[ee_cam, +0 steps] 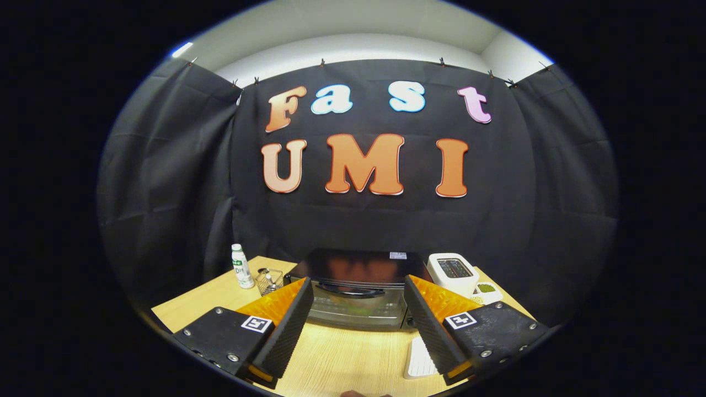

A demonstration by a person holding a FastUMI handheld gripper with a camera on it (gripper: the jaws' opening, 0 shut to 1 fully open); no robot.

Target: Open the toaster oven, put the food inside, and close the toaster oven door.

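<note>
Straight ahead, the toaster oven (pixel 356 295) sat on the wooden worktop (pixel 342 358), its glass door shut and the dark handle across the top of the door. It lay beyond my claw (pixel 358 317), whose fingers stood wide apart and held nothing, framing the oven between them. Left of the oven stood a small clear glass holder (pixel 268 280), and beside that a white bottle with a green label (pixel 241 267). Right of the oven was a white appliance (pixel 453 272), with a white dish of something green (pixel 486 290) just beside it. Nearer me, a white flat object (pixel 419 359) lay on the worktop by my right finger.
</note>
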